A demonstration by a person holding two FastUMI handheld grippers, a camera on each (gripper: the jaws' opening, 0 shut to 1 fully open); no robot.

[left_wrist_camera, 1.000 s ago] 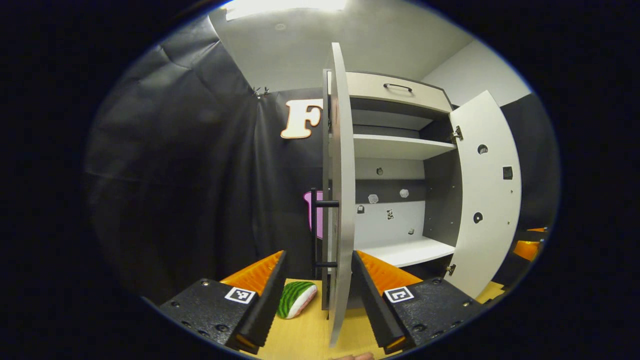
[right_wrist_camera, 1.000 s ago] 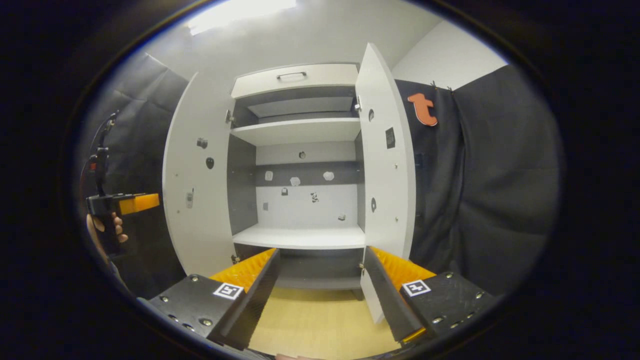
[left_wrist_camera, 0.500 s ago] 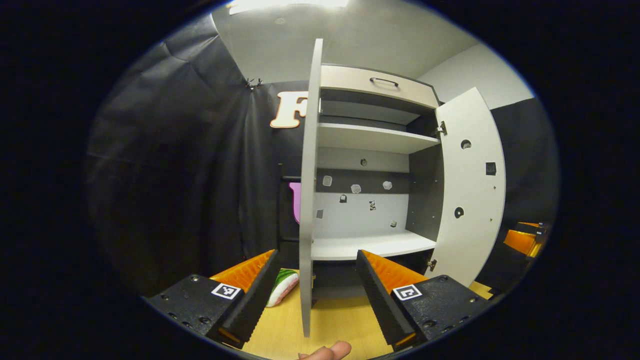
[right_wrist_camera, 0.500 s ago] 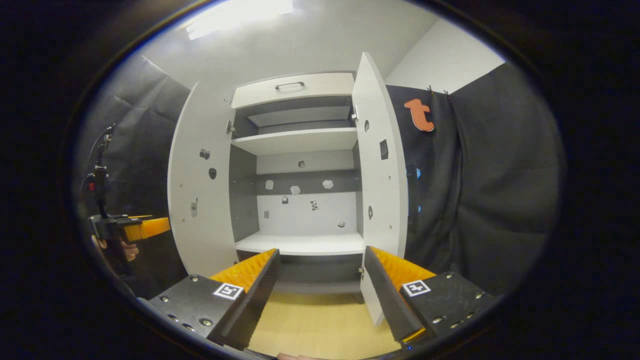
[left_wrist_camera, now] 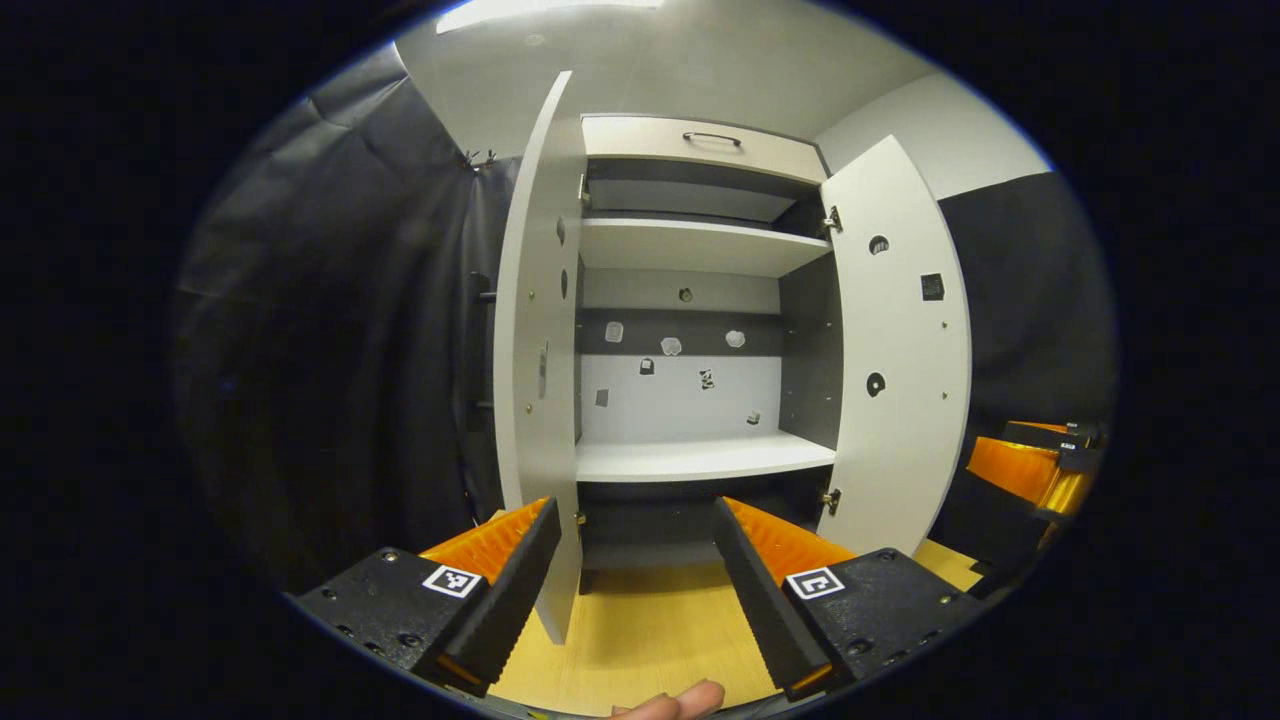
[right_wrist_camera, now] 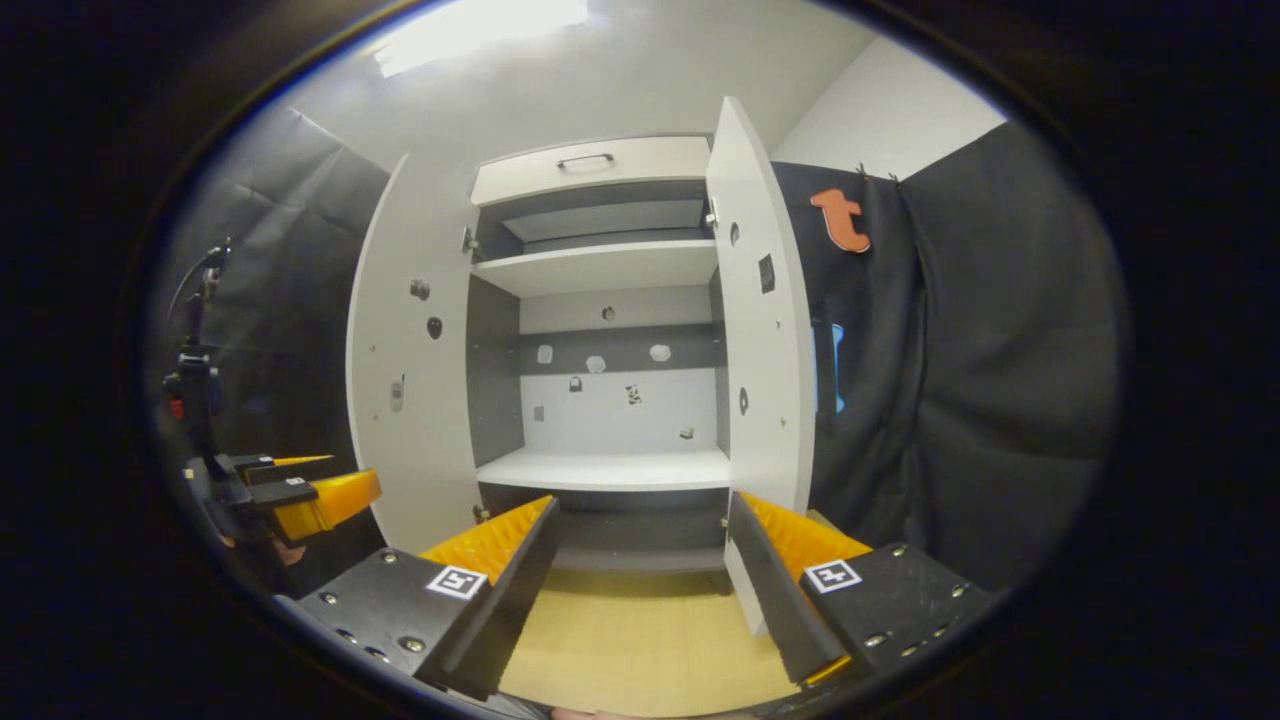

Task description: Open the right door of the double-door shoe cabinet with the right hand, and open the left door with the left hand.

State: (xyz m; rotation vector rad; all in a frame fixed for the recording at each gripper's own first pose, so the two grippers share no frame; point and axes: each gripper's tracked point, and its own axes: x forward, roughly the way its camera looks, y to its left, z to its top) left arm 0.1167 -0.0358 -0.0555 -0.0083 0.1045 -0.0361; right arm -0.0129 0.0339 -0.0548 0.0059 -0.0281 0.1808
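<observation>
Tall white double-door shoe cabinet (left_wrist_camera: 690, 250) on pale wooden floor (left_wrist_camera: 640, 640), white left door (left_wrist_camera: 535, 380) and white right door (left_wrist_camera: 900, 350) swung wide, left gripper (left_wrist_camera: 632, 590) fingers apart, empty, right gripper (right_wrist_camera: 640, 590) fingers apart, empty

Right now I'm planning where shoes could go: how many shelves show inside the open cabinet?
2: an upper shelf just below the drawer, and a lower shelf near the bottom. Any more lower down may be hidden behind the jaws.

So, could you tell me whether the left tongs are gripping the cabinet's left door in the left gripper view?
No: the left tongs stand open with nothing between them, and the left door hangs swung open beyond them.
</observation>
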